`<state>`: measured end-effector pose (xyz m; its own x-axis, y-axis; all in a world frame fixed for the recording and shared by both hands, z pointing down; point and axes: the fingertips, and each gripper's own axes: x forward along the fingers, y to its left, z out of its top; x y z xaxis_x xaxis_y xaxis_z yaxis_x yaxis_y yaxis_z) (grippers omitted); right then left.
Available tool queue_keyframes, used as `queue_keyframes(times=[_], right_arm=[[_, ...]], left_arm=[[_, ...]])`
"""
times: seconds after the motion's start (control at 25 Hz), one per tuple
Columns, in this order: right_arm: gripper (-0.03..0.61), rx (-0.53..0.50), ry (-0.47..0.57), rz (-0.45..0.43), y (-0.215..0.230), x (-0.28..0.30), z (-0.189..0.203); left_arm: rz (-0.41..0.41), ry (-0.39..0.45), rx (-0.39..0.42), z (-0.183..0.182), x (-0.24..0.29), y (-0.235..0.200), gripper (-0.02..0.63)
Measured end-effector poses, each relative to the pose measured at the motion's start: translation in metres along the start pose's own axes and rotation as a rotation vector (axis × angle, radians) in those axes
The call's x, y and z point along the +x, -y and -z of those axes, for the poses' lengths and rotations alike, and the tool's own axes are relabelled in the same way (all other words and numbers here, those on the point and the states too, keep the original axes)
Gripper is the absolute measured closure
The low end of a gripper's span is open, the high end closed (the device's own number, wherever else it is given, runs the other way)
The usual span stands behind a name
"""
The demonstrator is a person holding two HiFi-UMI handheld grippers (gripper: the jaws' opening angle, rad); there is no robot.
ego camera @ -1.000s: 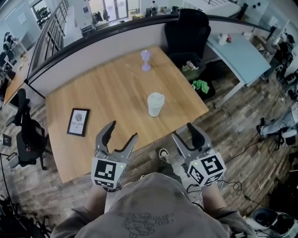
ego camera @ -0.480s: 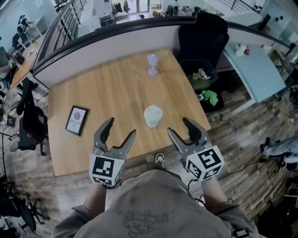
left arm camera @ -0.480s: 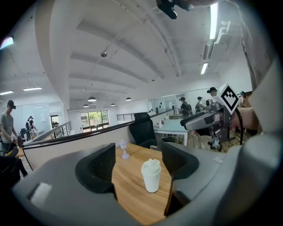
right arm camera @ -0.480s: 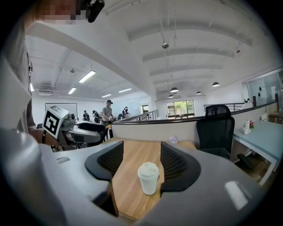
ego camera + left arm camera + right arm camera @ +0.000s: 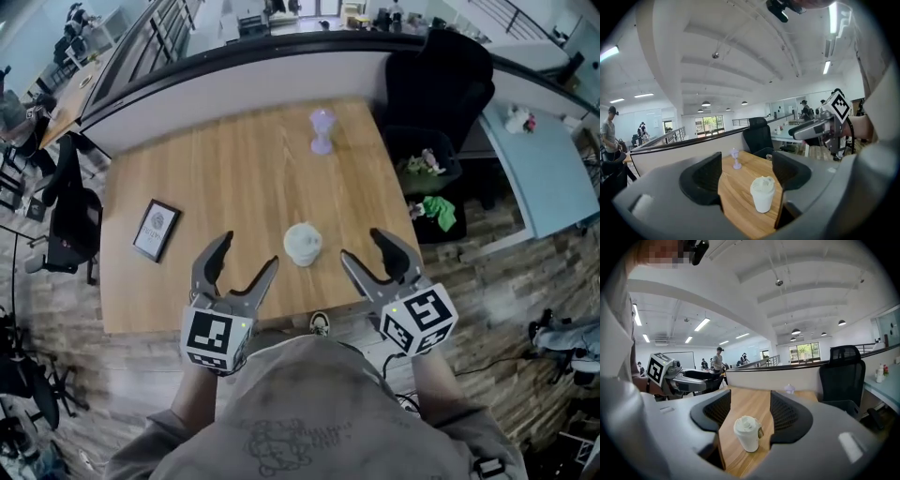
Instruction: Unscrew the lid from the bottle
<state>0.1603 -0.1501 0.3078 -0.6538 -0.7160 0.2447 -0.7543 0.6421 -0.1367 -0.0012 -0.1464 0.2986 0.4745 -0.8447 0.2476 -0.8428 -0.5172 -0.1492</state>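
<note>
I look down on the table (image 5: 234, 169), with both tools held at its near edge. My left gripper (image 5: 247, 253) stands wide open and empty. My right gripper (image 5: 364, 246) is about half open, also empty. The bottle (image 5: 303, 244) stands upright near that edge, ahead of both and between them, about equally close to each. Its lid (image 5: 762, 183) faces straight up, not yet off.

Open tabletop (image 5: 234, 178) around bottle (image 5: 303, 244); frame (image 5: 156, 230), figurine (image 5: 322, 130) well apart
</note>
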Motion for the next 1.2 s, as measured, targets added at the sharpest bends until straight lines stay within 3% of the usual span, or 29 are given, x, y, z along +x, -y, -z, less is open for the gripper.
queue_keyframes(times=[0.36, 0.68, 0.96, 1.08, 1.2], right_arm=[[0.33, 0.016, -0.021, -0.064, 0.016, 0.024, 0.004], [0.33, 0.048, -0.033, -0.138, 0.014, 0.045, 0.014], [0.297, 0.065, -0.038, -0.194, 0.002, 0.068, 0.027], [0.285, 0.067, -0.077, -0.212, -0.002, 0.081, 0.042], [0.268, 0.058, -0.144, -0.238, -0.01, 0.096, 0.061]], left_arm=[[-0.016, -0.042, -0.03, 0.02, 0.013, -0.005, 0.276], [-0.009, -0.018, -0.018, 0.047, 0.035, -0.007, 0.265], [0.06, -0.02, -0.005, 0.084, 0.055, 0.008, 0.244], [0.095, -0.006, 0.037, 0.104, 0.063, 0.018, 0.241], [0.12, -0.032, 0.029, 0.129, 0.073, 0.022, 0.233]])
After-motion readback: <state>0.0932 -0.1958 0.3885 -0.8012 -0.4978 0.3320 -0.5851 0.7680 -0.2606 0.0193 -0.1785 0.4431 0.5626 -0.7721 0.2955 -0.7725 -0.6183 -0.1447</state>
